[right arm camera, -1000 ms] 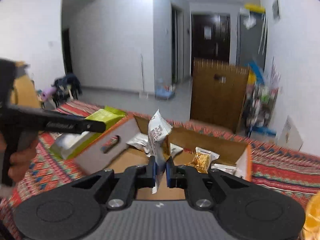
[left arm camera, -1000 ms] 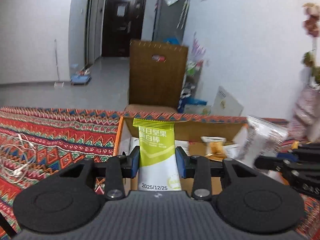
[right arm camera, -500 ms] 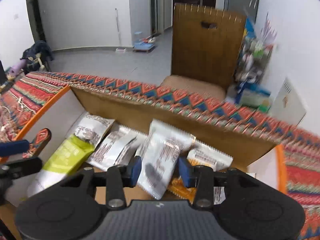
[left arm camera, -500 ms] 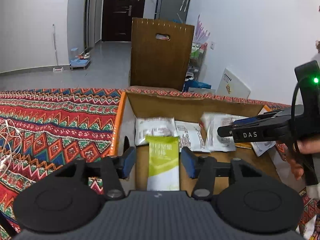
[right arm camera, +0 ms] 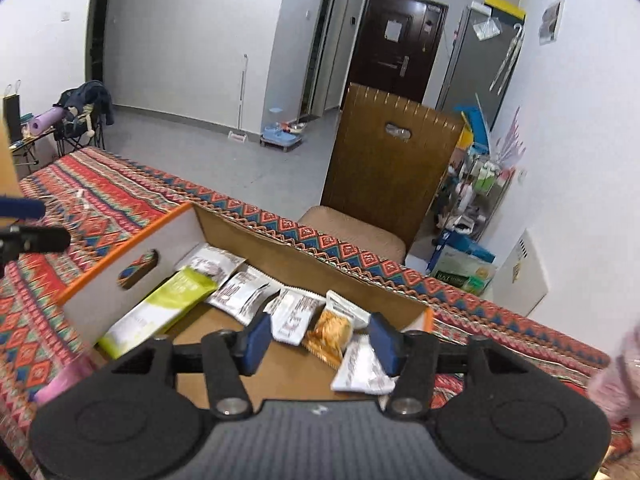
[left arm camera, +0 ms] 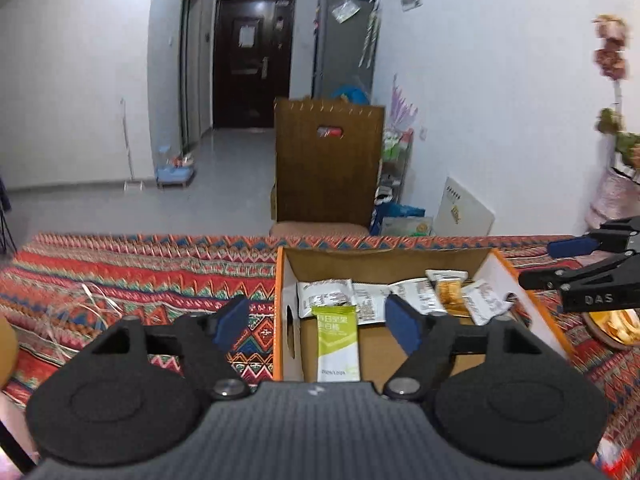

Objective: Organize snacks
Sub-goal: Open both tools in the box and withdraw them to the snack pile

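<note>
Left gripper: black two-finger tongs with blue pads, spread wide above the near left part of the box; its jaws have just been opening and nothing is pinched between them
Right gripper: matching black tongs with blue pads, spread apart over the right half of the box; its jaws have just been opening too, and the packets seen between the pads lie below on the box floor, not gripped
Box: shallow open cardboard box with orange rim and white side walls, sitting on the cloth, an oval hand-hole cut in its left wall
Green bar: long lime-green and white snack bar wrapper, lying flat on the box floor along the left wall, free of both tongs
White packets: several white foil snack packets with dark print, in a loose overlapping row along the far wall of the box
Orange snack: small clear packet of golden-orange crackers, lying among the white ones toward the right
Corner packet: one more white foil packet, by the right wall, just beside the orange snack
Cloth: red, orange and blue zigzag-patterned table covering, under the box
Beyond the table: brown wooden chair back with a slot handle, standing just behind the far edge
</note>
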Available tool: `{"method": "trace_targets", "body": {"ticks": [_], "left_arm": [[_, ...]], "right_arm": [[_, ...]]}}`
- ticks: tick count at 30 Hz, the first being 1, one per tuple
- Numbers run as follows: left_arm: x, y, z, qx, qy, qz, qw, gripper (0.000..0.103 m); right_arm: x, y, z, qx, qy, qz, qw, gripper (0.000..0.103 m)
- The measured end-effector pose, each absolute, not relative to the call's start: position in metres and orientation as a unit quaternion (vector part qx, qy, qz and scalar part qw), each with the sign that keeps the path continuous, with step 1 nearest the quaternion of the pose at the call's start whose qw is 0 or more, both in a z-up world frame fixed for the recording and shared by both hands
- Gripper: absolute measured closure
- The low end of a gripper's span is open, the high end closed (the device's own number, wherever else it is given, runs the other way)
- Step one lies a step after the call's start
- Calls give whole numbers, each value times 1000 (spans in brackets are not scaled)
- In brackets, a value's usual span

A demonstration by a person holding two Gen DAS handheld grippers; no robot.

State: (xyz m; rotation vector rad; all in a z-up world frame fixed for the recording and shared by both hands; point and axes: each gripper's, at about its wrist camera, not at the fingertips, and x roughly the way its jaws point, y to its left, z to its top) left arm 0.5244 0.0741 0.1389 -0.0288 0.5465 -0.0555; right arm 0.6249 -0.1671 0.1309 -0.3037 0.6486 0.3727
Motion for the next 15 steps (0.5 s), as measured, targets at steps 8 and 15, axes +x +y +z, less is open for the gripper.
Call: {"method": "trace_targets", "body": {"ticks": [8,15], "left_arm": [[413,61,175,3,216,-52,975,2],[310,52,173,-10,174,-54,983,0]], "right_arm": [[492,-213,173,-136,251,197,938,14],[366,-246,169,-140,204,204,947,11]]}}
